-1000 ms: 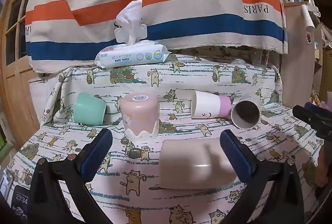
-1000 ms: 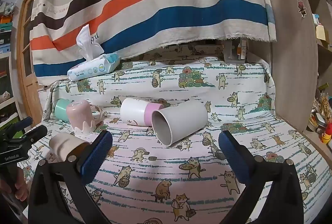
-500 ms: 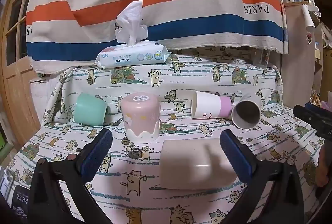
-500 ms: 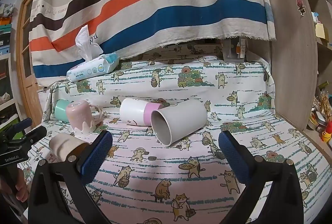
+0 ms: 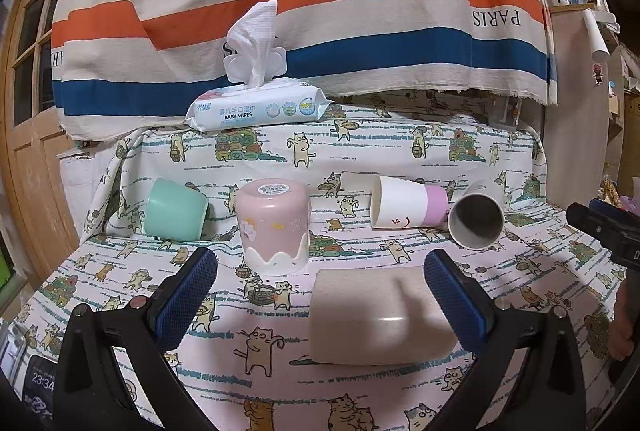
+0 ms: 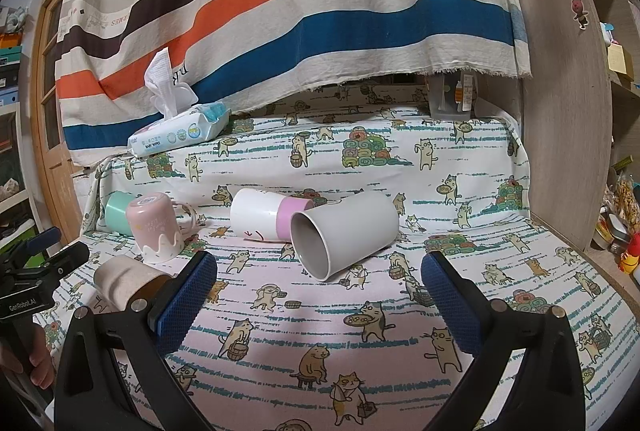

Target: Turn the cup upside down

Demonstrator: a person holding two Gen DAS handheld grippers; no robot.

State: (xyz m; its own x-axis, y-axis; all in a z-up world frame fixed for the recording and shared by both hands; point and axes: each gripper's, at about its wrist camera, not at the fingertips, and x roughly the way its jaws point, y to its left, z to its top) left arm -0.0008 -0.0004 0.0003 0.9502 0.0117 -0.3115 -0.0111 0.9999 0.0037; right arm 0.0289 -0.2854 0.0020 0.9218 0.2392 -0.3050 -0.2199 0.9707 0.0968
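Lying sideways, beige cup [image 5: 380,315] near wide-open left tongs [image 5: 320,295], right tongs [image 6: 318,295] open, empty

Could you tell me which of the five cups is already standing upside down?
The pink cup with the wavy white rim: it stands mouth-down, the other four lie sideways.

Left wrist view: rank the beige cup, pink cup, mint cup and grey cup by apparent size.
1. beige cup, though nearest the camera
2. pink cup
3. mint cup and grey cup: too alike to rank
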